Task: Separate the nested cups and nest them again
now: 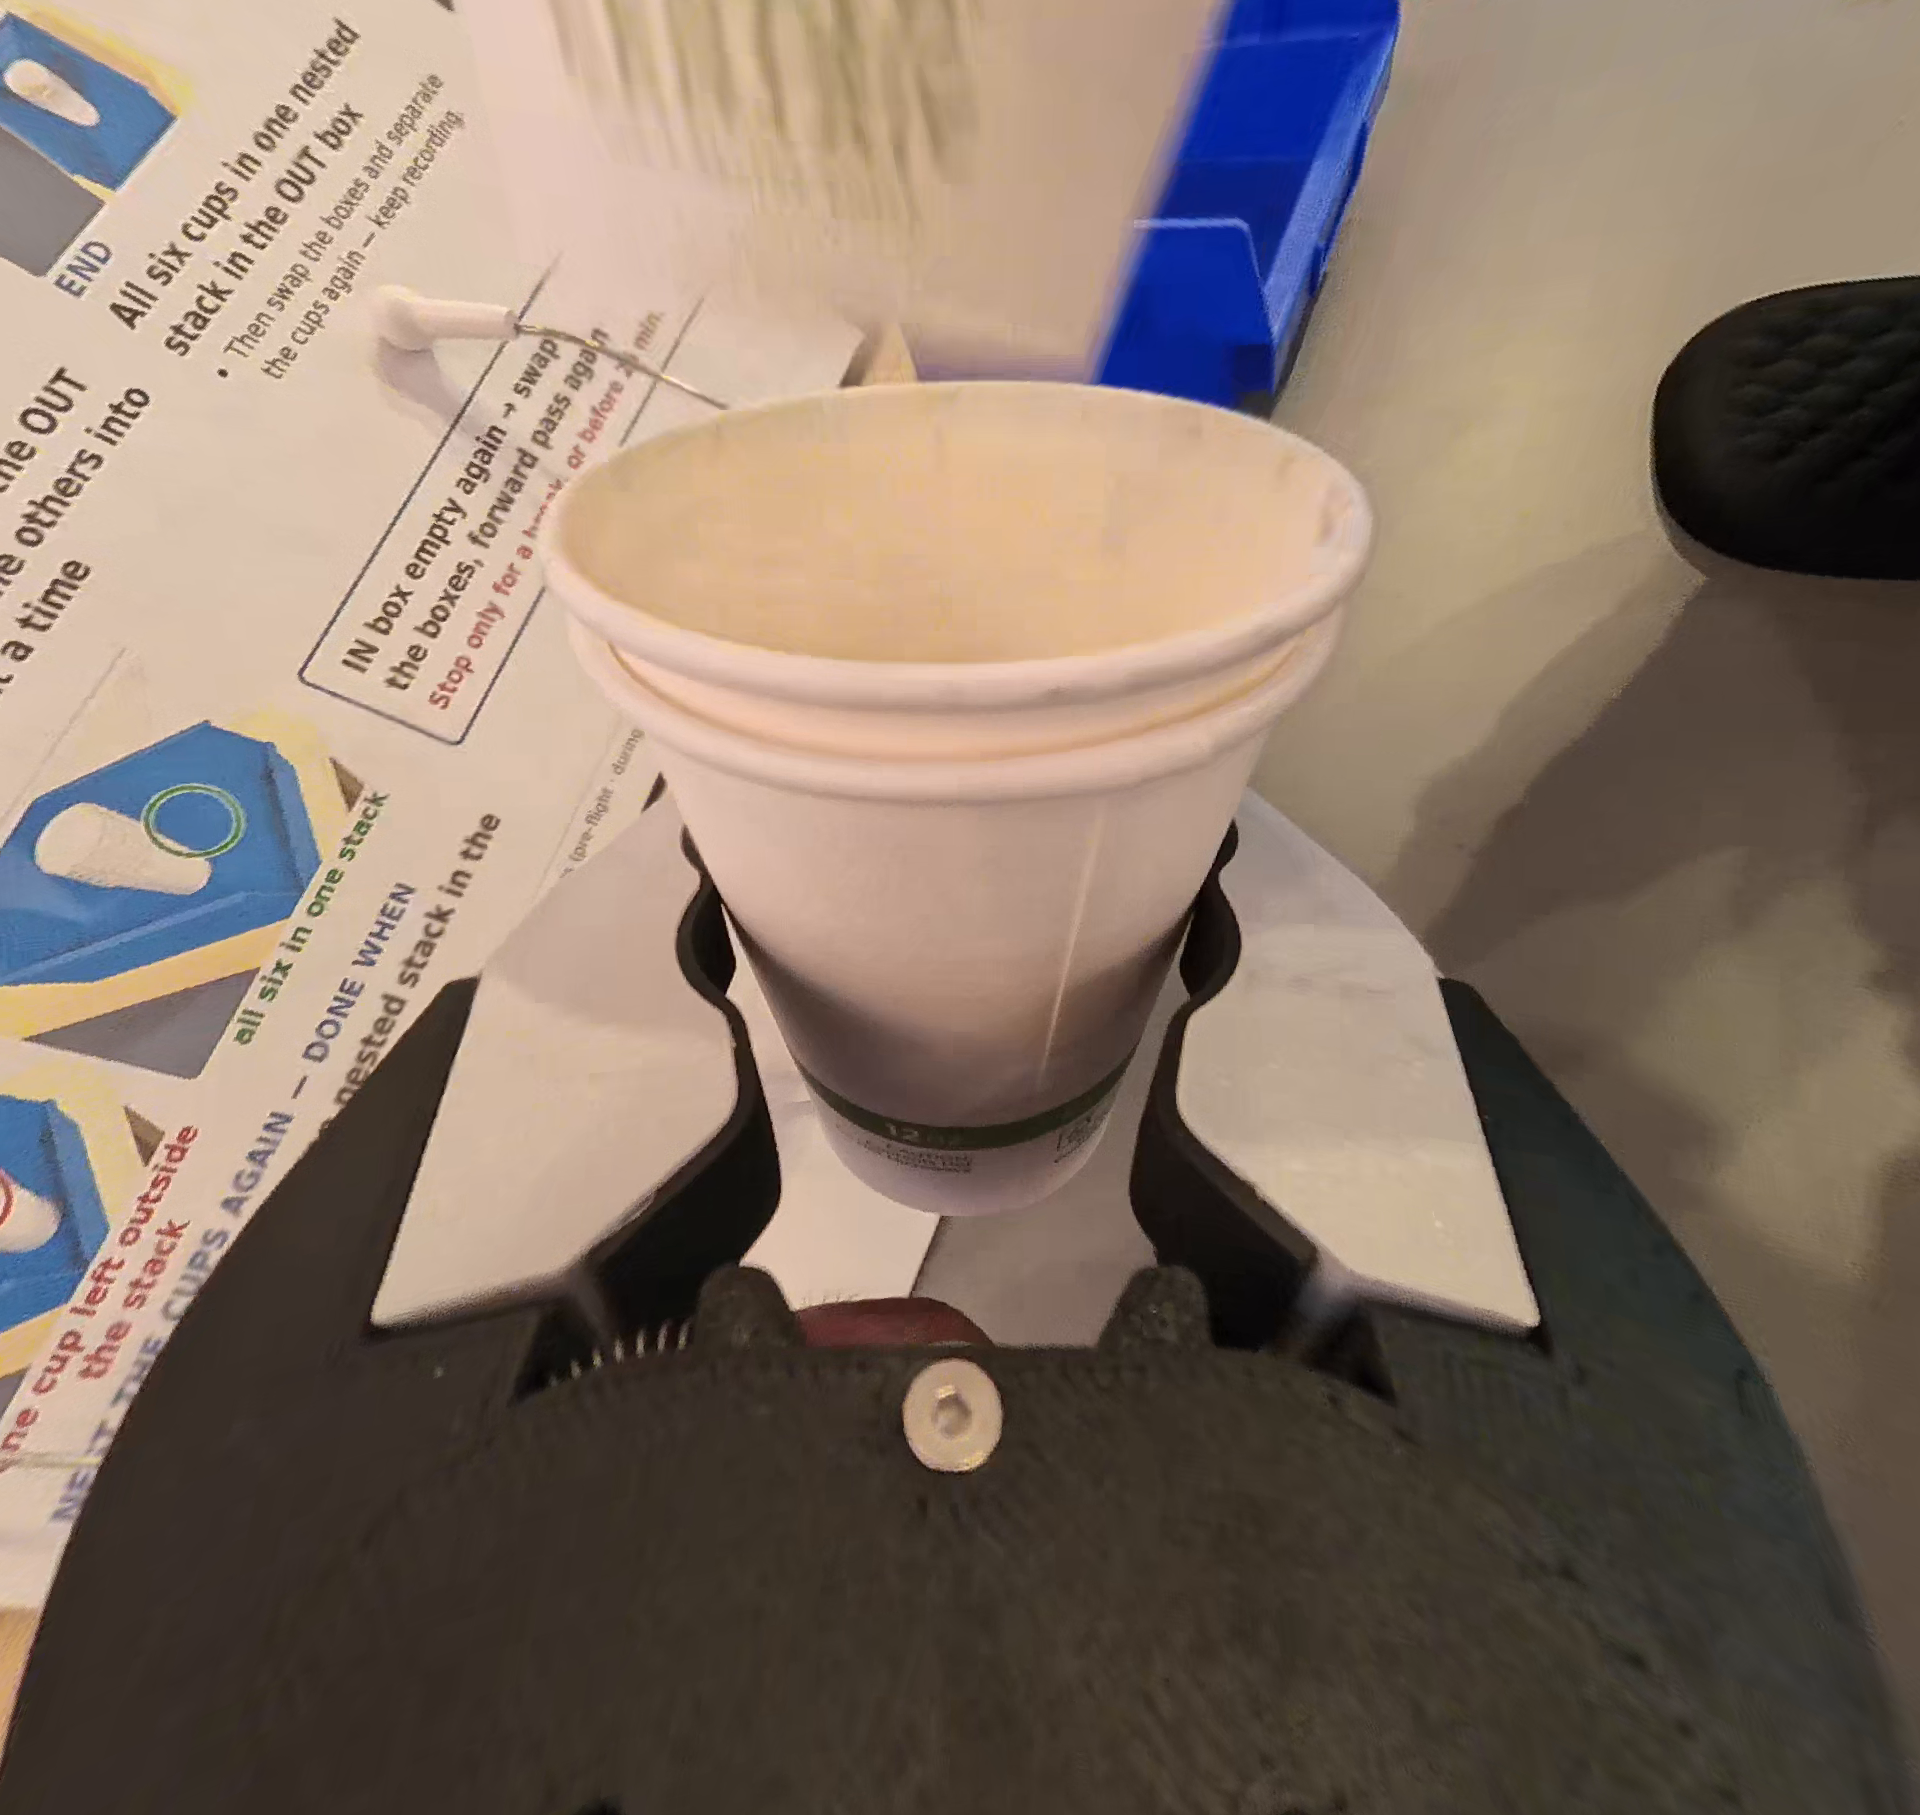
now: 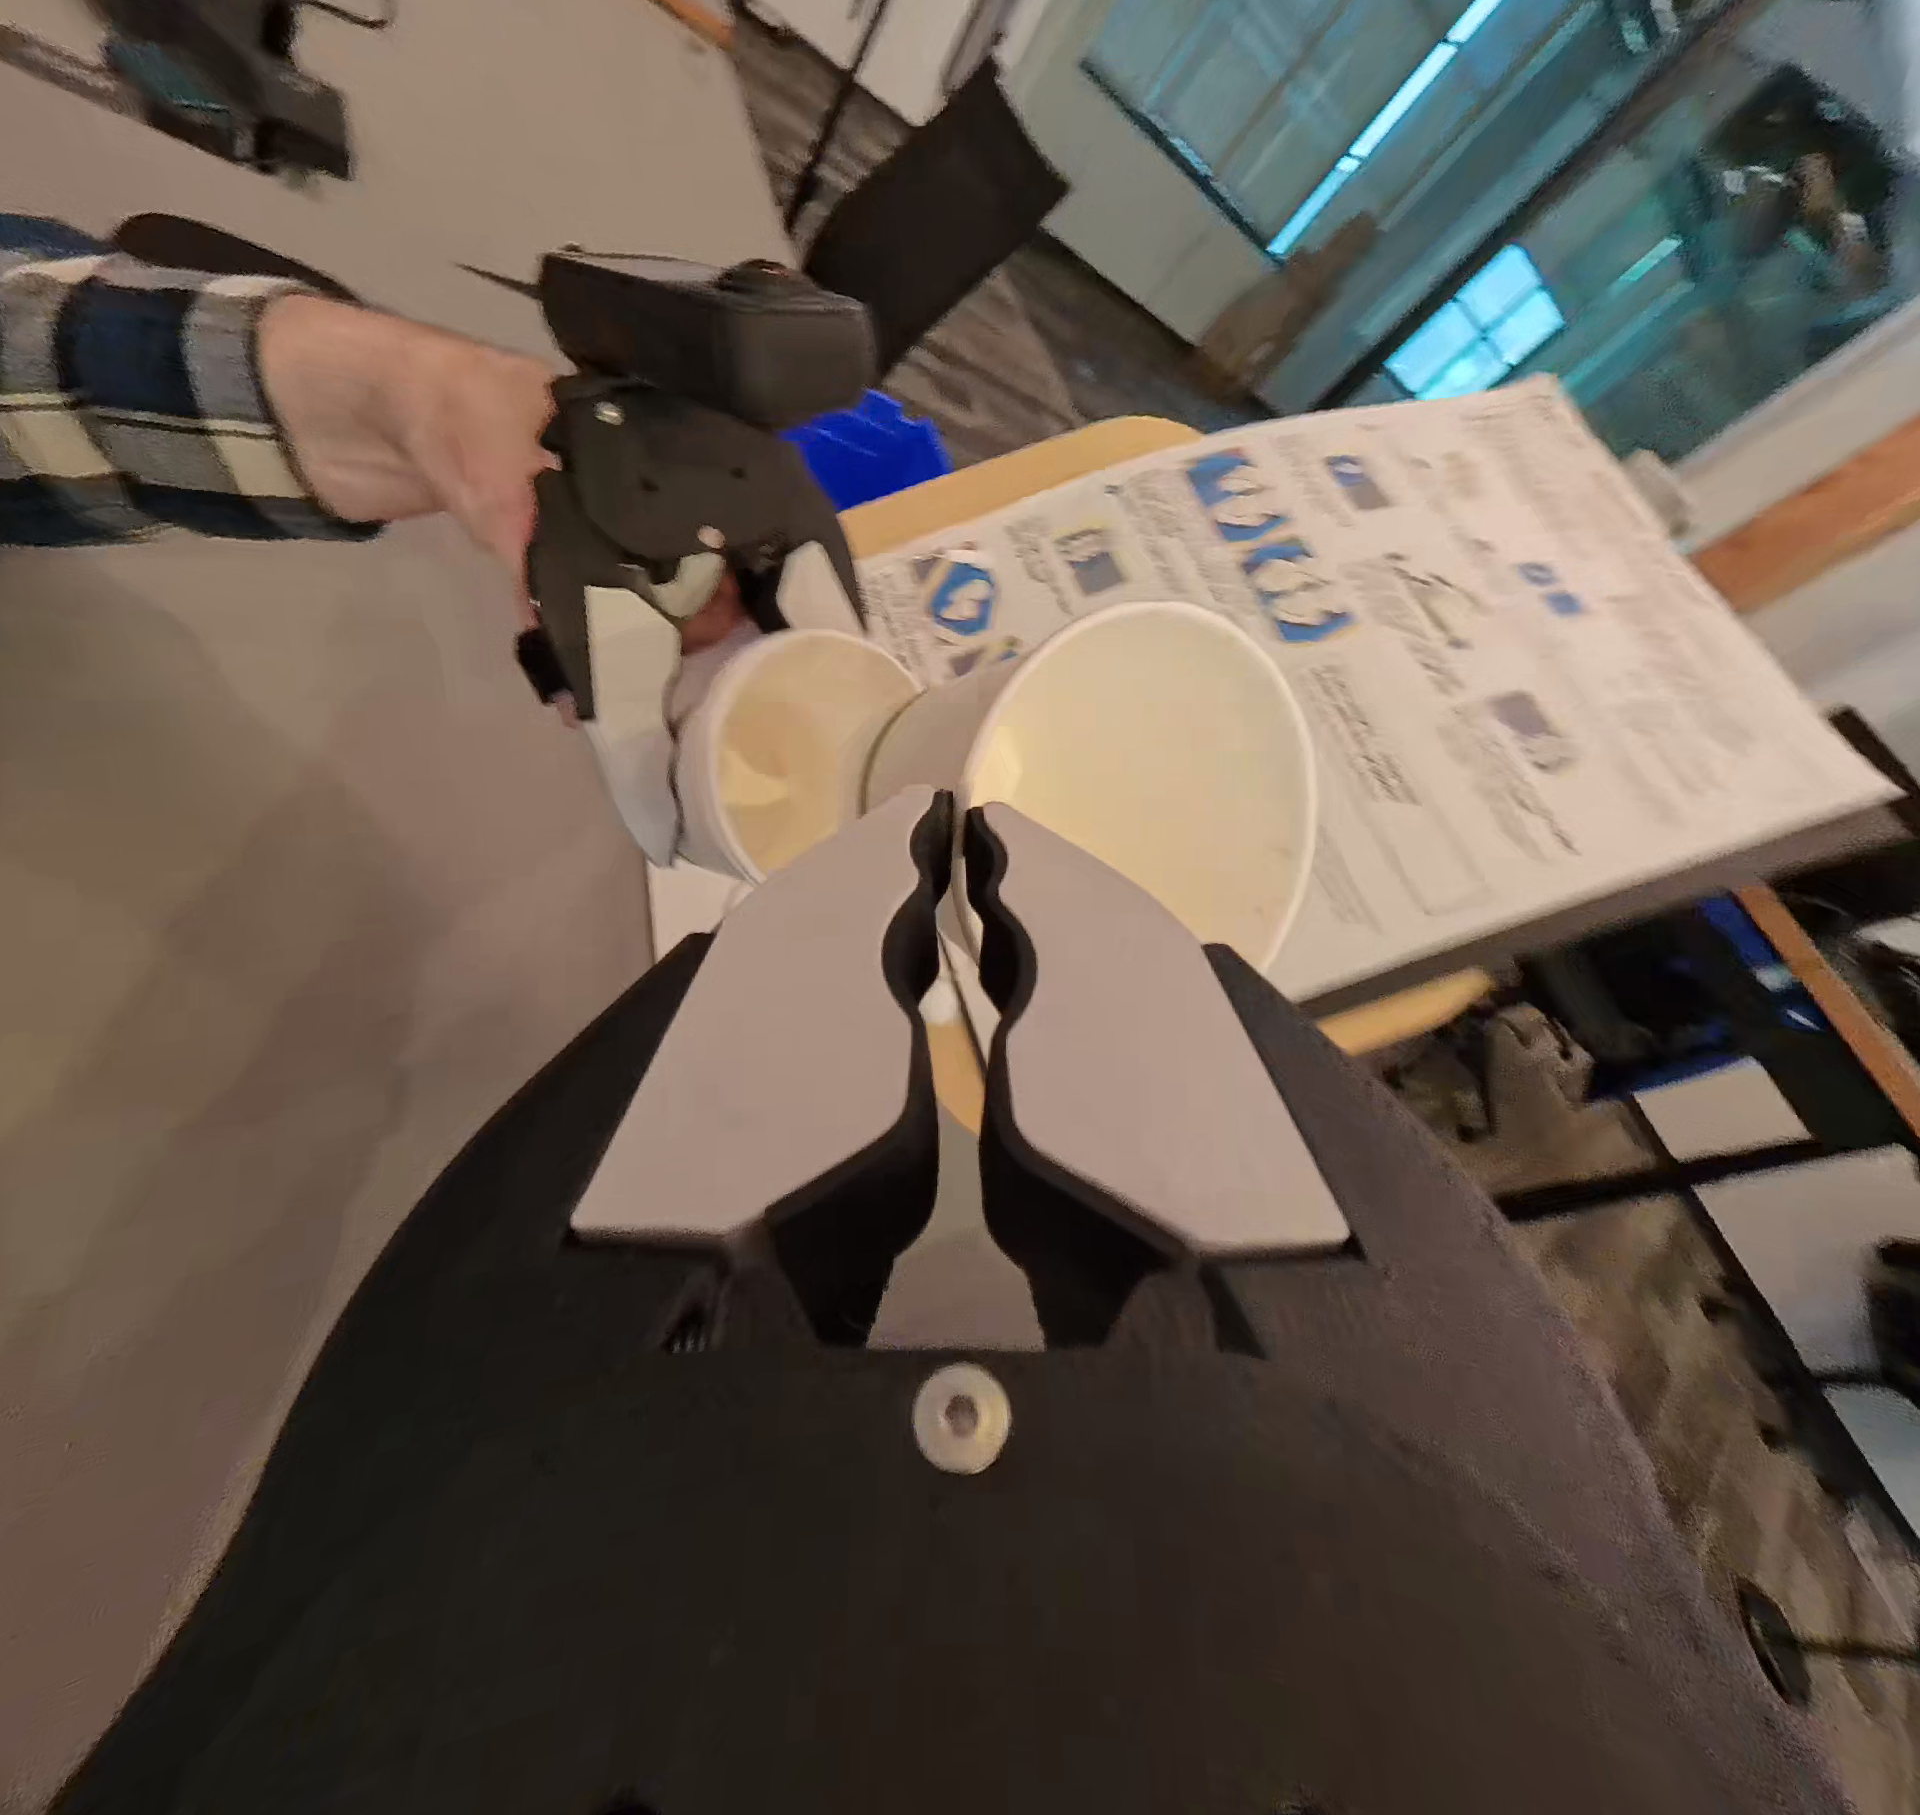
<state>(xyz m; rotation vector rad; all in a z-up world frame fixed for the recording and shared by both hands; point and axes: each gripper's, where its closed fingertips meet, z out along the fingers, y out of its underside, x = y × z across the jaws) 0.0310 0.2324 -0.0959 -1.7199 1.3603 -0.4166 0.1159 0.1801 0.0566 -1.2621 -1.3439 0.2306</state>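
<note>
- Instruction sheet [image 1: 208, 477] — printed paper with blue box diagrams, lying on the desk [image 1: 1558, 259] at far left of the left wrist view; a small white clip with a wire [image 1: 436, 337] rests on it
- Left gripper [image 1: 961, 892]: fingers wide apart, clamped on the nested cups [image 1: 935, 830] — black pads pressed against the outer cup's wall on both sides, low on its taper
- Nested cups: white paper, two rolled rims visible one just above the other, mouth facing away from the camera and up; a dark green band circles the outer cup near its base
- Above the nested cups, a single cup [image 1: 831, 103] appears as a large blurred white shape, its base close to the open mouth of the stack
- Blue bin [image 1: 1278, 186] stands behind, right of the blurred cup; a black chair seat [image 1: 1808, 425] sits at far right, beyond the desk edge
- Right wrist view, left side: a hand [image 2: 405, 425] in a plaid sleeve [image 2: 125, 394] holds the left gripper [image 2: 675, 622]; the nested cups [image 2: 769, 757] project from it, mouth toward the camera
- Right gripper [image 2: 958, 820]: fingers nearly together, pinched on the rim wall of the single cup [image 2: 1143, 768] — one pad outside, one inside the mouth
- Single cup's base points at the mouth of the nested cups; whether it has entered them cannot be told
- Instruction sheet [image 2: 1507, 622] lies on the desk behind the cups, at right
</note>
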